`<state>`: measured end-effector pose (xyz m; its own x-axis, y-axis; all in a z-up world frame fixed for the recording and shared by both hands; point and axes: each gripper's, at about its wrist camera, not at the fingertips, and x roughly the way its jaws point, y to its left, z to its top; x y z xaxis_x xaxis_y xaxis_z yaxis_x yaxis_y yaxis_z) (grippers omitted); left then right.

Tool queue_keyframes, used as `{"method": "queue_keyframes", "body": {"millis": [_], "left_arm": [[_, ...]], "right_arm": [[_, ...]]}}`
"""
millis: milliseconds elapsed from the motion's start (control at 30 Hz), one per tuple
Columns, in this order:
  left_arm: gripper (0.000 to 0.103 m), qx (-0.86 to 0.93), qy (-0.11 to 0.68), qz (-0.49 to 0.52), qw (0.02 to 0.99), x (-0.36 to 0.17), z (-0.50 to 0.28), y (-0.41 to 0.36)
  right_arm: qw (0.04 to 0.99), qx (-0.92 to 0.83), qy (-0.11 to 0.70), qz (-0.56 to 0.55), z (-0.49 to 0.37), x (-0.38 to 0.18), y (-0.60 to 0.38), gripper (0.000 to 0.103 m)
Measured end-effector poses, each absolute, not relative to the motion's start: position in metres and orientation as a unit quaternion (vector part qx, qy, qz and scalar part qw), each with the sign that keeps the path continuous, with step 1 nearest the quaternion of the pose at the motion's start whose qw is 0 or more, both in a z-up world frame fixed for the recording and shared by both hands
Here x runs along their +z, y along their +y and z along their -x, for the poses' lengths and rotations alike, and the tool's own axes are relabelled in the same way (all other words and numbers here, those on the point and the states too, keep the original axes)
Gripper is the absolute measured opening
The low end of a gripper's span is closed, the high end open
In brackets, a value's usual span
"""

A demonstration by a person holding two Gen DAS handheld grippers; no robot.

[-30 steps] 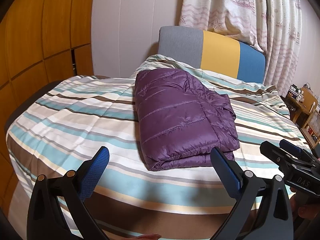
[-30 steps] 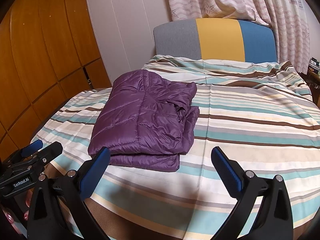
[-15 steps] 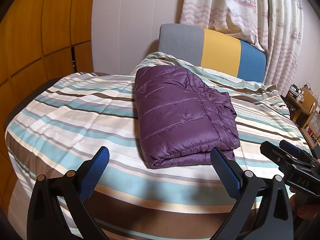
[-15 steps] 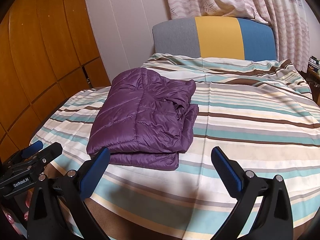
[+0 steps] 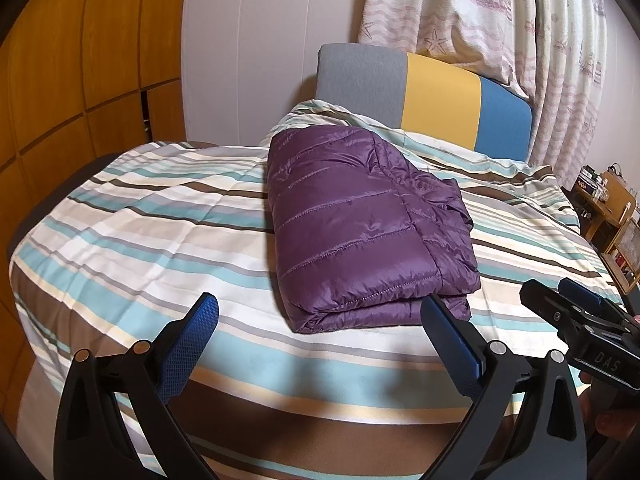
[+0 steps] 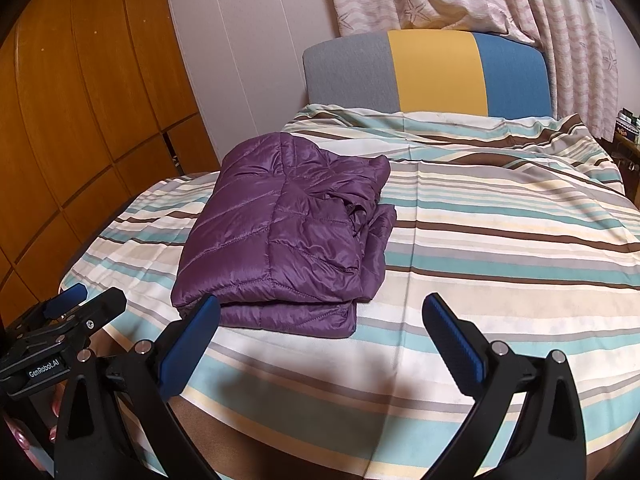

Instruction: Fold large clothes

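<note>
Folded jacket near bed edge; both tools spread, clear.

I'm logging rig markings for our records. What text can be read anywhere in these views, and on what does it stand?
"DAS": on the right gripper, seen from the left wrist view.
"GenRobot.AI": on the left gripper, seen from the right wrist view.
Items on the wooden shelf: too small to read.
</note>
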<state>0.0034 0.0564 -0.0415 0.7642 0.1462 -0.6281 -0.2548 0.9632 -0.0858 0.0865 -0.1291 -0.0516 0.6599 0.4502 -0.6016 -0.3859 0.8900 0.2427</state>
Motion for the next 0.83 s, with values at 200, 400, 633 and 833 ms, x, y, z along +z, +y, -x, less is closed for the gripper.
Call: {"method": "queue_keyframes", "body": {"millis": [200, 400, 633, 833], "left_arm": [[0.100, 0.109, 0.330, 0.094, 0.933, -0.044, -0.004, 0.057], [0.100, 0.108, 0.329, 0.108, 0.932, -0.046, -0.006, 0.058], [0.100, 0.145, 0.328, 0.079, 0.930, -0.052, -0.017, 0.059], [0.100, 0.176, 0.380, 0.056, 0.906, -0.077, -0.046, 0.088]], "right_arm": [[0.909, 0.229, 0.344, -0.048, -0.087, -0.053, -0.127, 0.101], [0.908, 0.229, 0.348, -0.048, -0.088, -0.054, -0.128, 0.101], [0.904, 0.223, 0.362, -0.052, -0.098, -0.065, -0.131, 0.101], [0.897, 0.155, 0.410, -0.062, -0.136, -0.098, -0.159, 0.101]]}}
